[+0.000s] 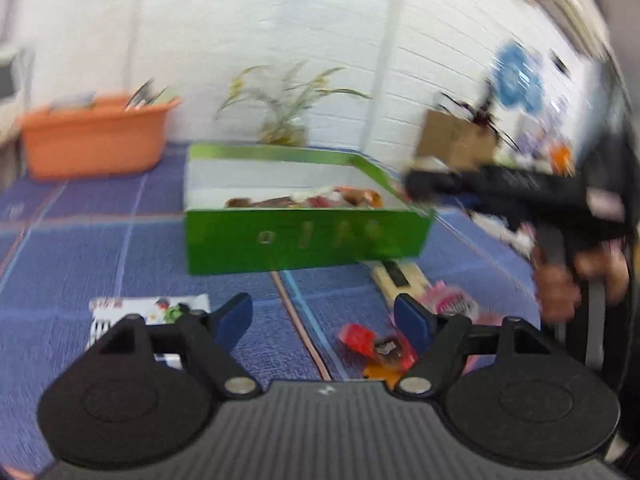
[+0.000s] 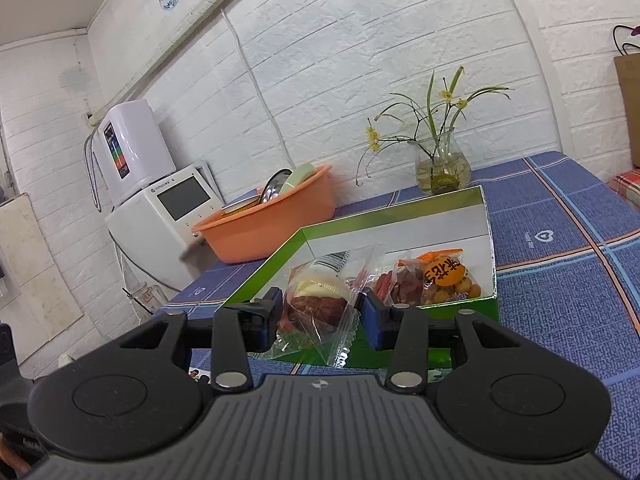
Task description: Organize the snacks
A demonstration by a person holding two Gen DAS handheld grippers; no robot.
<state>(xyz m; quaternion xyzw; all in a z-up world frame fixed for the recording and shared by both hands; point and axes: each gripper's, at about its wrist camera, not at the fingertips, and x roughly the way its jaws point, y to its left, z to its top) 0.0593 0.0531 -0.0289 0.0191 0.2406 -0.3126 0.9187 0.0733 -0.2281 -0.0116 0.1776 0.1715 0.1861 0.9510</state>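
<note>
A green open box point(image 1: 304, 236) stands on the blue checked cloth with several wrapped snacks point(image 1: 320, 198) inside. My left gripper point(image 1: 322, 308) hovers open in front of it, with nothing between its fingers. Below it lie a red candy point(image 1: 364, 338), a white printed packet point(image 1: 148, 308), a pink packet point(image 1: 456, 300) and a cream packet point(image 1: 396, 276). My right gripper point(image 2: 320, 308) is shut on a clear-wrapped brown cake point(image 2: 316, 304) at the box's point(image 2: 360, 222) near edge. An orange bag point(image 2: 444, 276) and red packets point(image 2: 404, 284) lie in the box.
An orange basin point(image 2: 272, 220) with dishes stands behind the box, and a glass vase point(image 2: 440, 168) of flowers stands at the wall. A white appliance point(image 2: 160, 200) stands past the table's left edge. A cardboard box point(image 1: 452, 140) and a person's hand point(image 1: 560, 288) show in the left wrist view.
</note>
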